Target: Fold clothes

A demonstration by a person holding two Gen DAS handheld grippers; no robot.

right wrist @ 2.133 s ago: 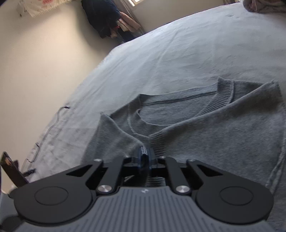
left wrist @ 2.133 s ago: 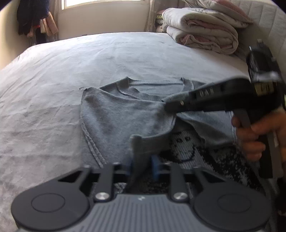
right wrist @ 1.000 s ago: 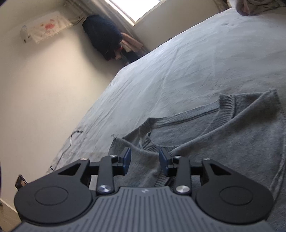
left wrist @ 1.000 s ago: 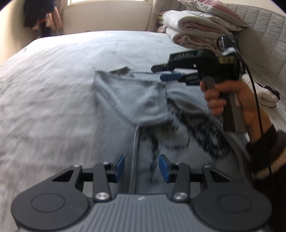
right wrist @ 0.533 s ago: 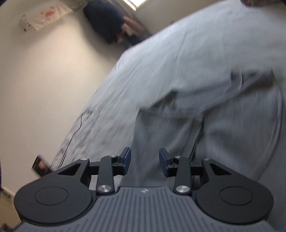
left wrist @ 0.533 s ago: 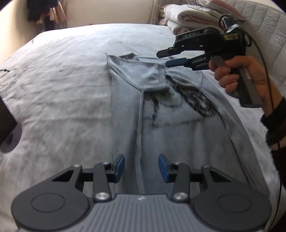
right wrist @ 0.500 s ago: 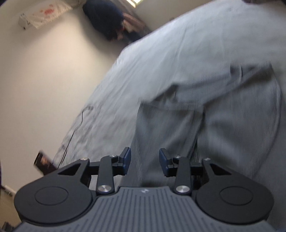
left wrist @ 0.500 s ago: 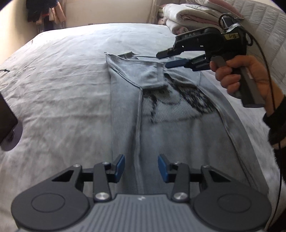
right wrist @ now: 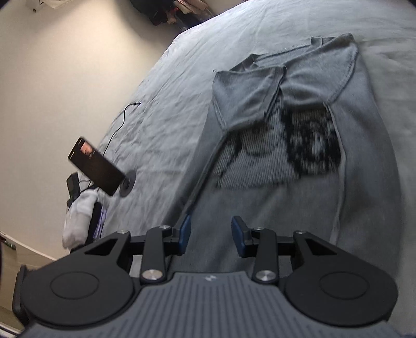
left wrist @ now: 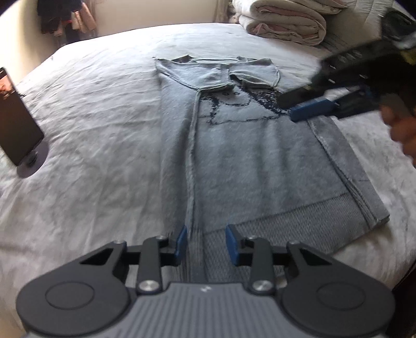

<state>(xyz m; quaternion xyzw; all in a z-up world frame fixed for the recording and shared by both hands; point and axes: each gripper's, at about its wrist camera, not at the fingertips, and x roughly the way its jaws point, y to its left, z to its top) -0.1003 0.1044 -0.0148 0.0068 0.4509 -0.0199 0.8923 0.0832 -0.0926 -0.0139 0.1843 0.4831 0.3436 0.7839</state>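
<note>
A grey knit sweater (left wrist: 249,161) with a dark pattern lies flat on the bed, both sleeves folded in over the chest, the hem nearest me. My left gripper (left wrist: 206,245) hovers open just above the hem's left part. My right gripper (right wrist: 212,238) is open above the sweater's (right wrist: 286,182) lower body, nothing between its fingers. In the left wrist view the right gripper (left wrist: 314,104) shows blurred at the right, held by a hand (left wrist: 401,130), over the sweater's right edge.
The bed (left wrist: 91,130) is covered in a grey sheet. A phone on a round stand (left wrist: 15,130) sits at the left, also seen as the phone (right wrist: 96,166) in the right wrist view with a cable (right wrist: 122,117). Folded blankets (left wrist: 283,20) are stacked at the headboard. A wall (right wrist: 65,78) lies left.
Both grippers let go of the sleeves, opened, and pulled back toward the hem end. The sleeves now lie folded across the chest.
</note>
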